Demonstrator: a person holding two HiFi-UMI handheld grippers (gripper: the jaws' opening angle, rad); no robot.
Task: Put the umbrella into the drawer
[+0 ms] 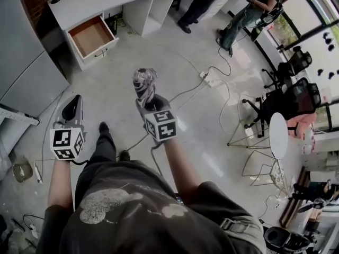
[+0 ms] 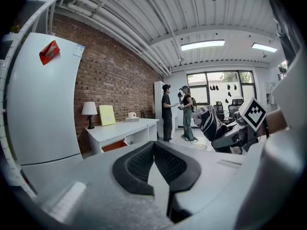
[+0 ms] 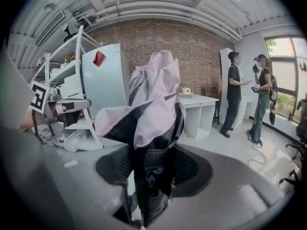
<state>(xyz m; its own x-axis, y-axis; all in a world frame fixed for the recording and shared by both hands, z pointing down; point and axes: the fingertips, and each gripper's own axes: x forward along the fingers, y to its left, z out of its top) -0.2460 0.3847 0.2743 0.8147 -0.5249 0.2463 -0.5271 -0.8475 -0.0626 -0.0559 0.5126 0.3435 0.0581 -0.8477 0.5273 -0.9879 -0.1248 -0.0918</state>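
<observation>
Carrying the umbrella [image 1: 144,84], drawer [image 1: 90,36] ahead-left
My right gripper [image 3: 152,166] clamps the folded umbrella lengthwise. The open drawer lies well apart, on the side of my closed, empty left gripper [image 2: 155,163].

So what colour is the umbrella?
The umbrella is pale pink and black, clearest in the right gripper view.

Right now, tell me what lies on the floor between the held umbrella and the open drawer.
Nothing: in the head view, only bare pale floor lies between the umbrella and the open drawer.
</observation>
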